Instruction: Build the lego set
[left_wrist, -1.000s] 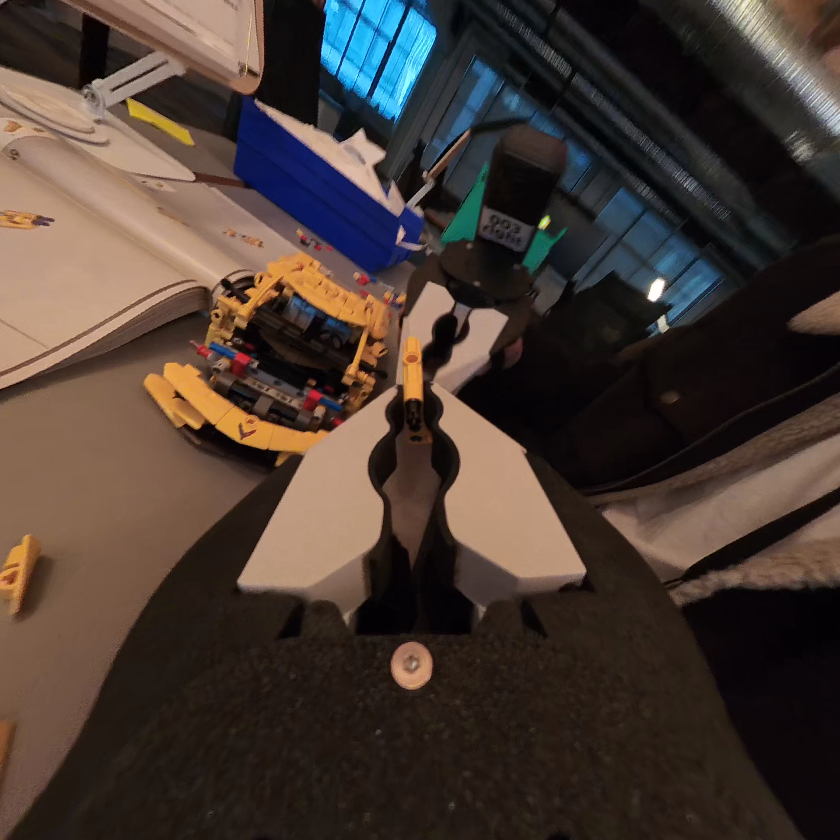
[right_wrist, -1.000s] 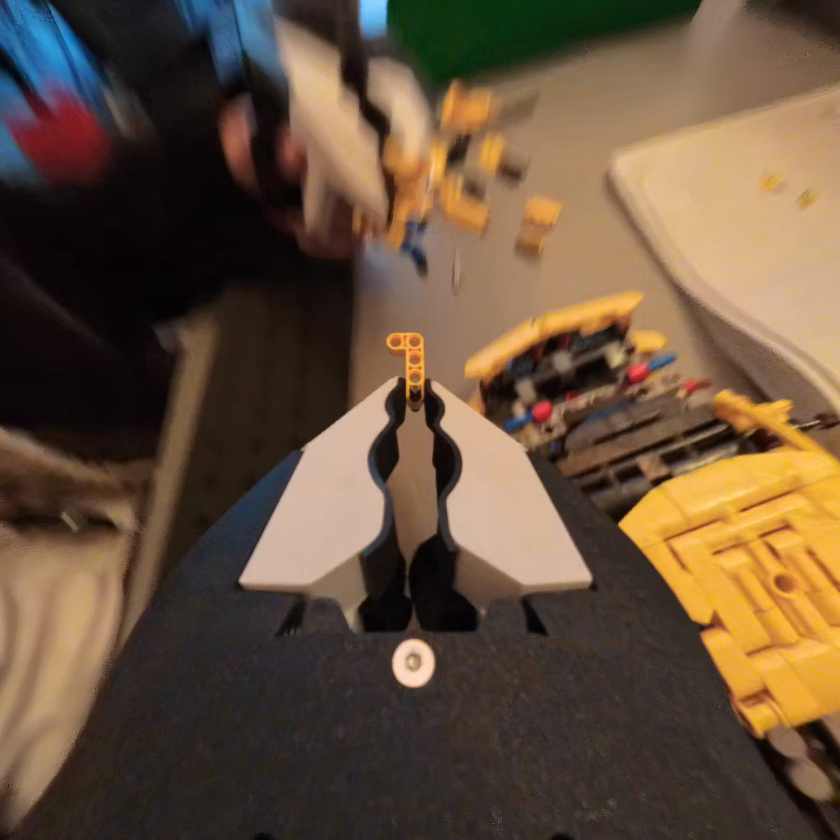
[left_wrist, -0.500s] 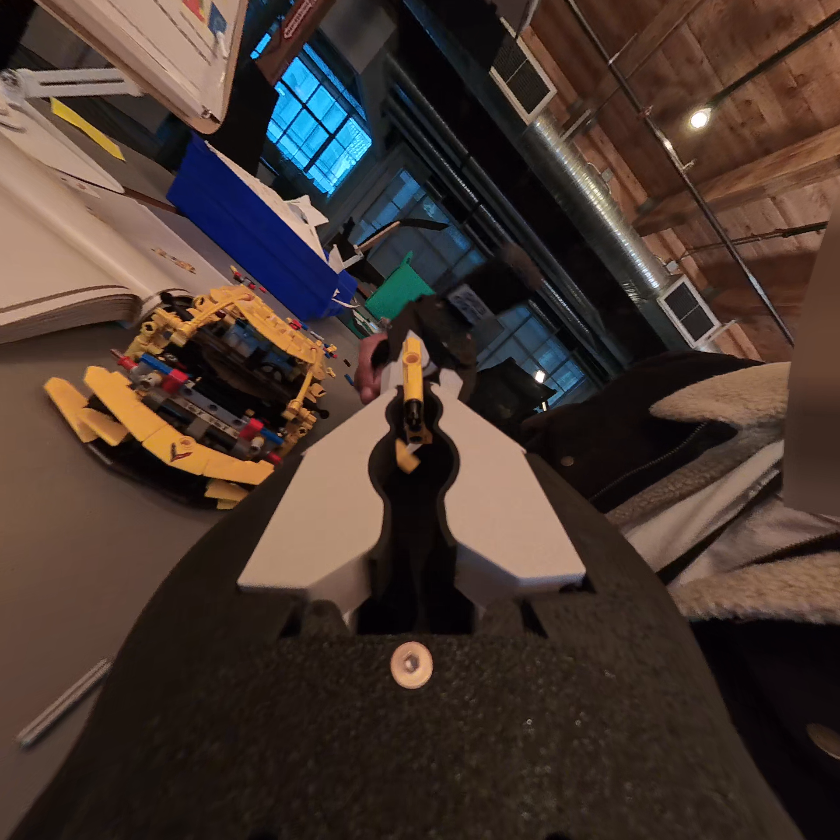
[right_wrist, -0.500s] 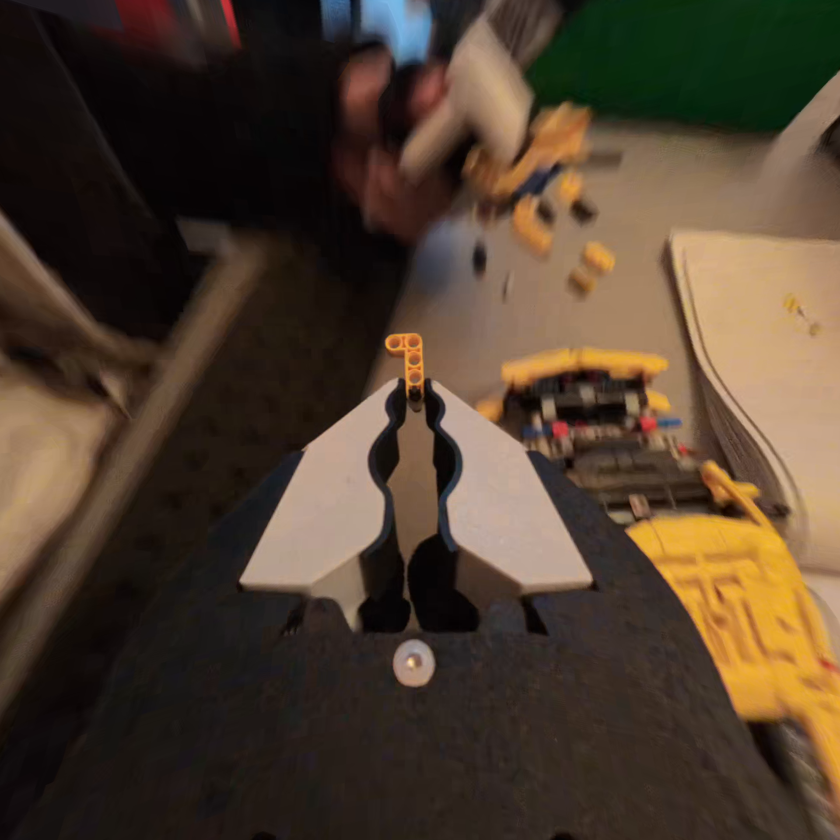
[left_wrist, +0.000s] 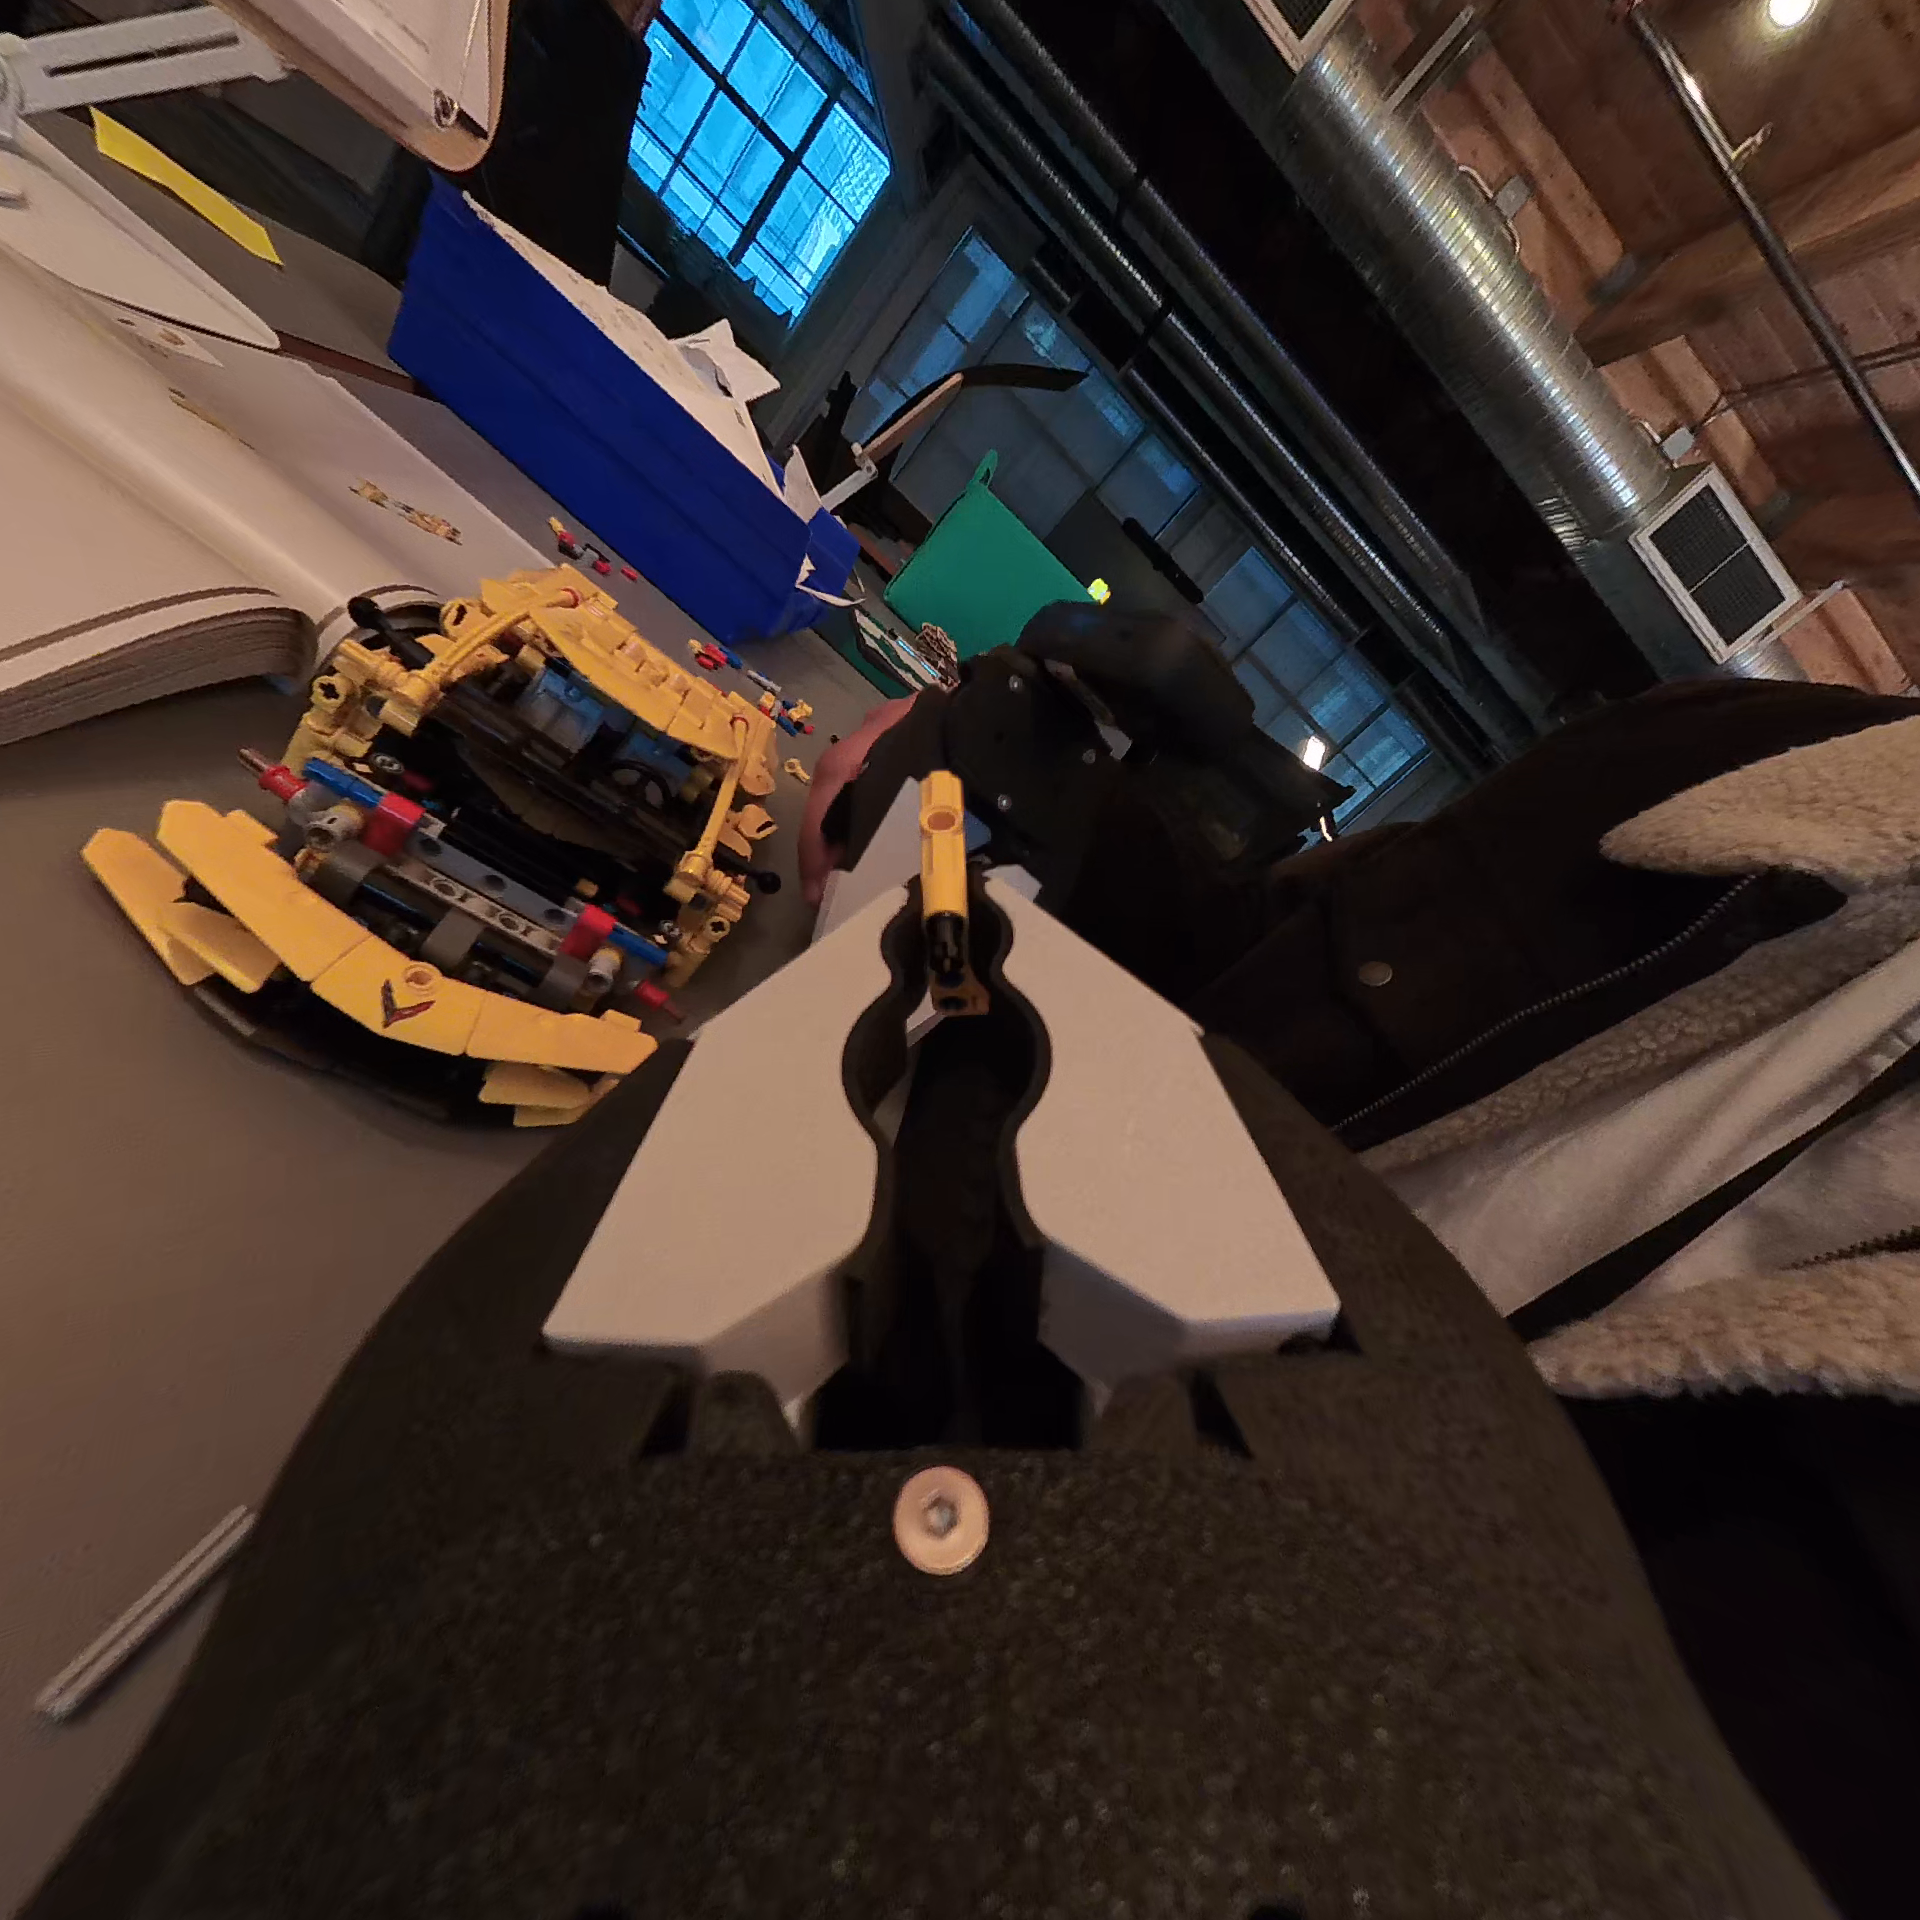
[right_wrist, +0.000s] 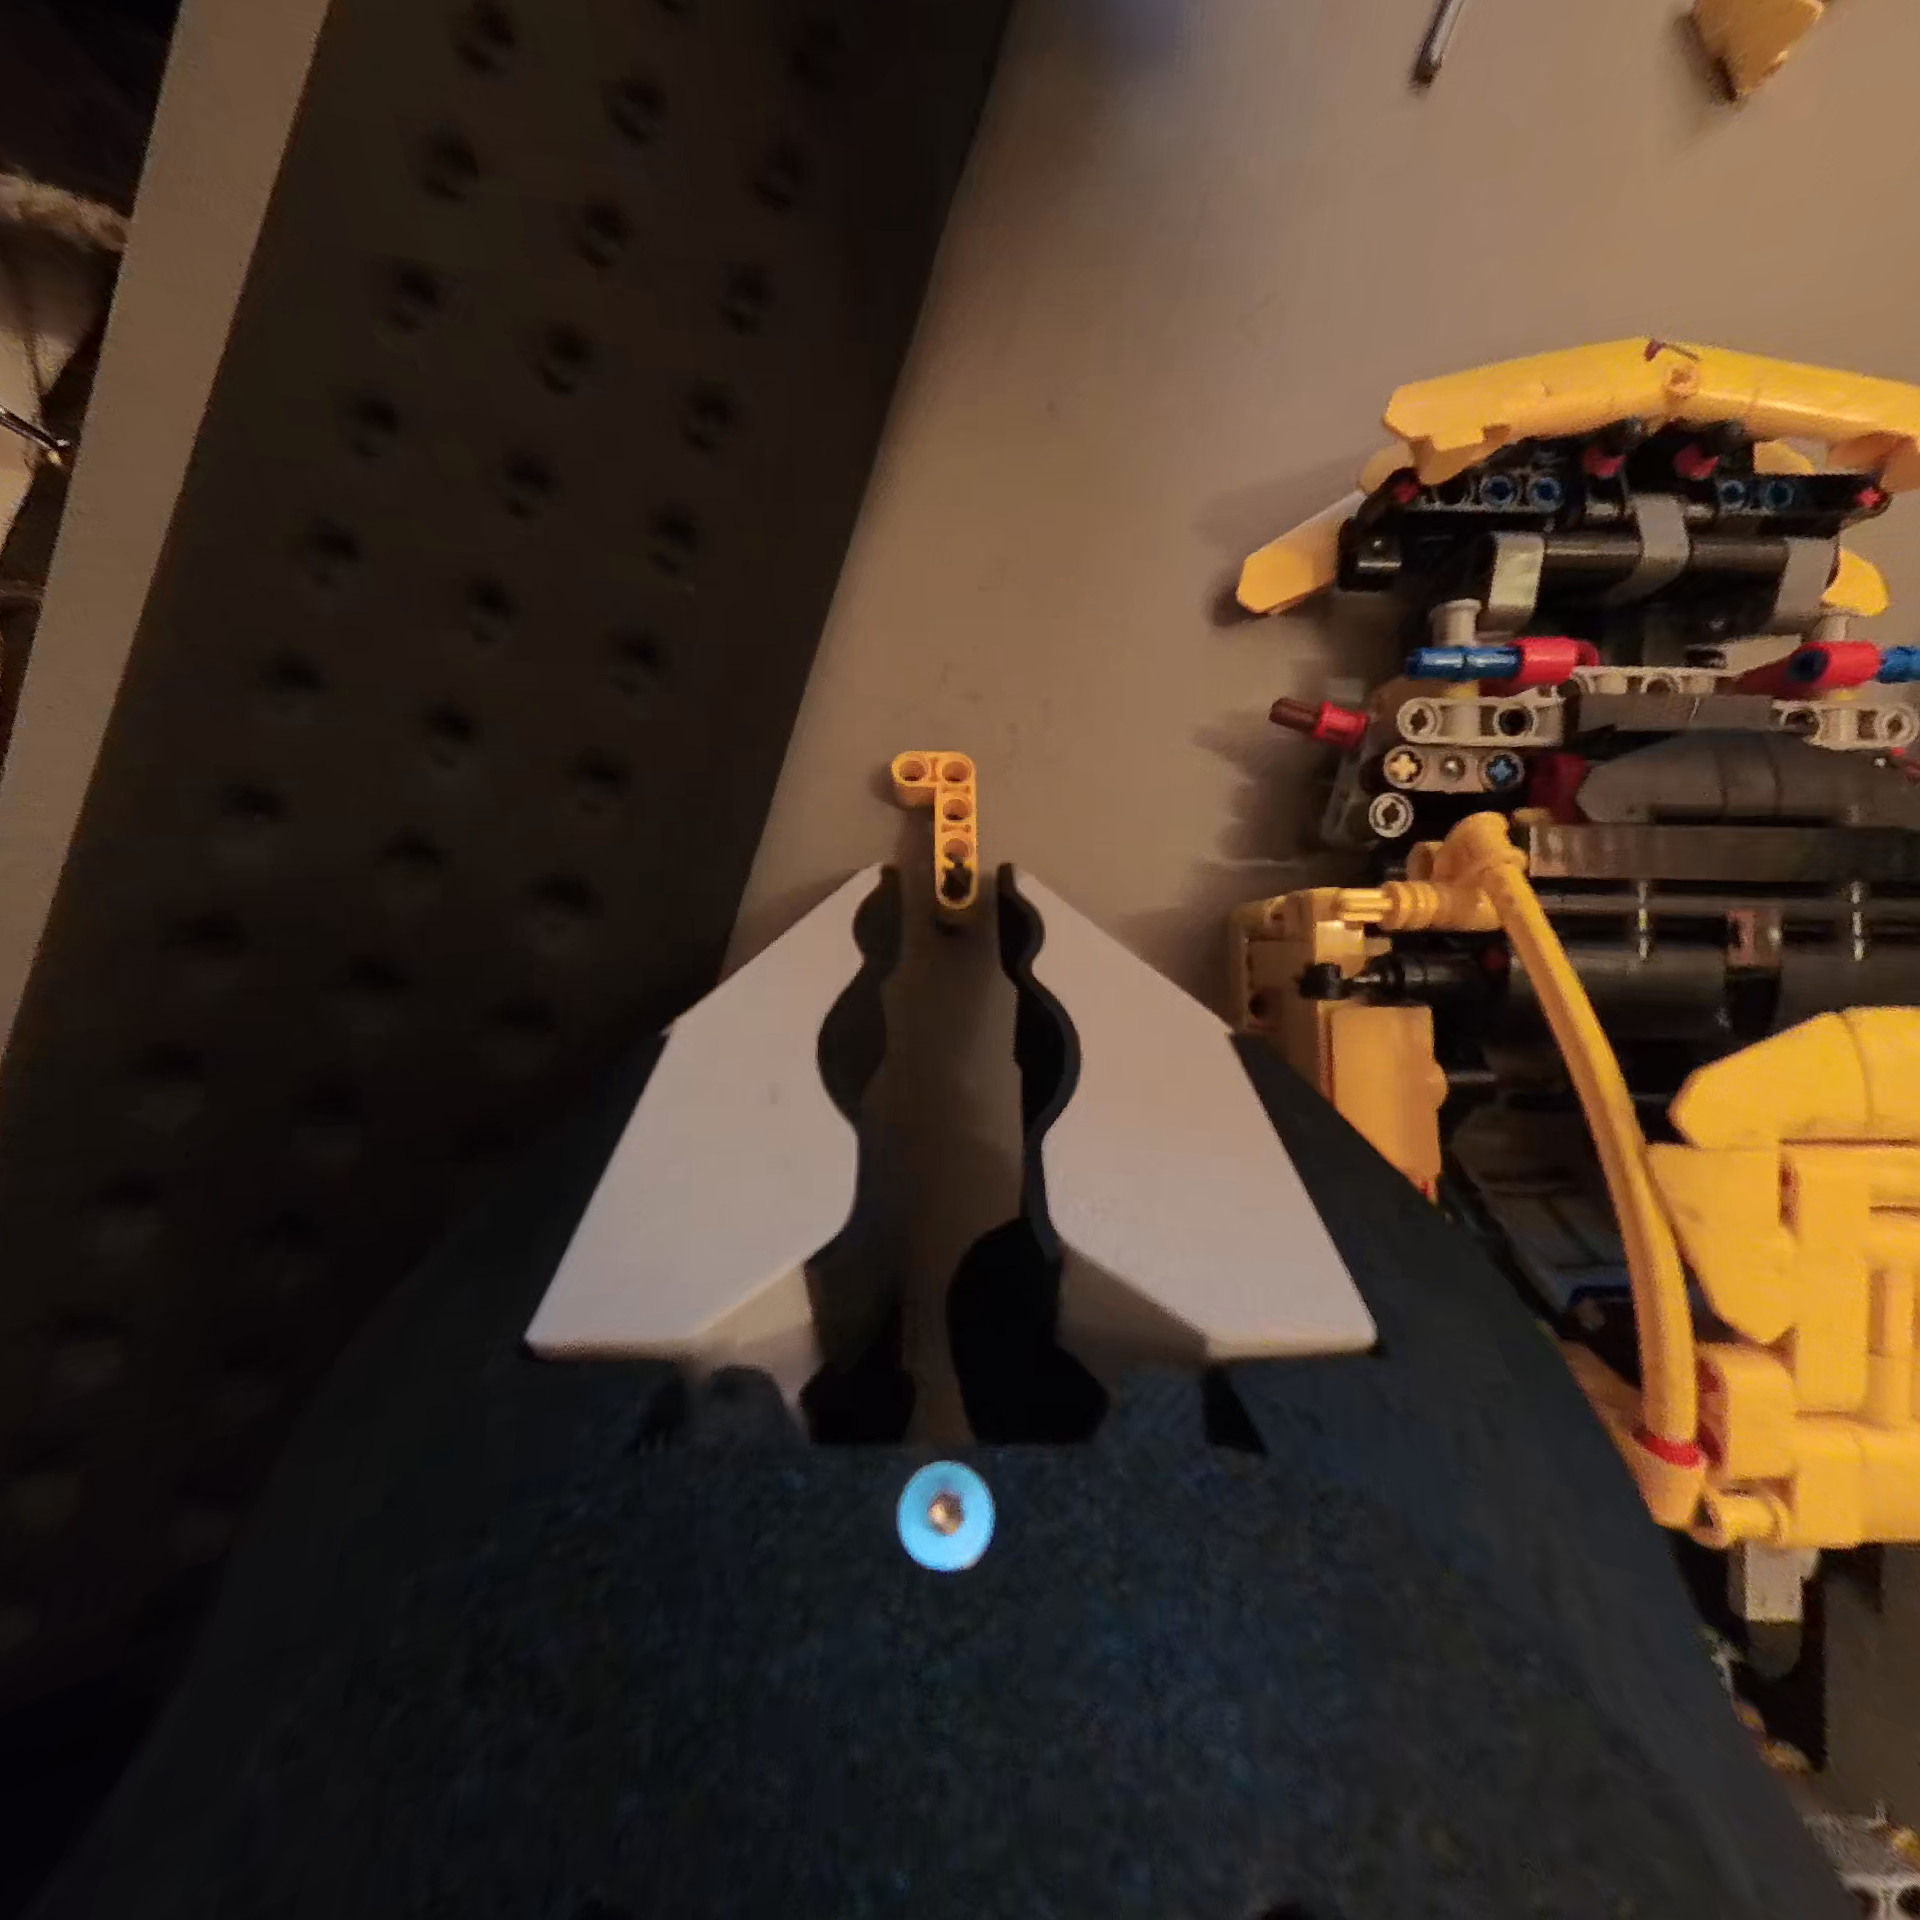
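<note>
My left gripper (left_wrist: 945, 899) is shut on a yellow beam with a black pin (left_wrist: 943, 873), held up in the air to the right of the yellow lego car (left_wrist: 488, 831). My right gripper (right_wrist: 948, 883) is shut on a small yellow L-shaped beam (right_wrist: 948, 821), held over the table edge to the left of the car (right_wrist: 1621, 935). The right gripper and the hand holding it also show in the left wrist view (left_wrist: 997, 769), just behind the left beam.
An open instruction book (left_wrist: 125, 540) lies left of the car. A blue bin (left_wrist: 582, 416) stands behind it. Small loose parts (left_wrist: 727, 655) lie near the car. A dark perforated panel (right_wrist: 436, 644) runs along the table edge. A person's jacket (left_wrist: 1558, 987) is at right. About 15 cm separates my left fingertips from my right. About 20 cm separates my right fingertips from the open instruction book (left_wrist: 125, 540).
My right gripper swung from facing the left gripper to looking down at the table edge beside the car. My left gripper tilted upward, keeping its beam. Both grips held.
</note>
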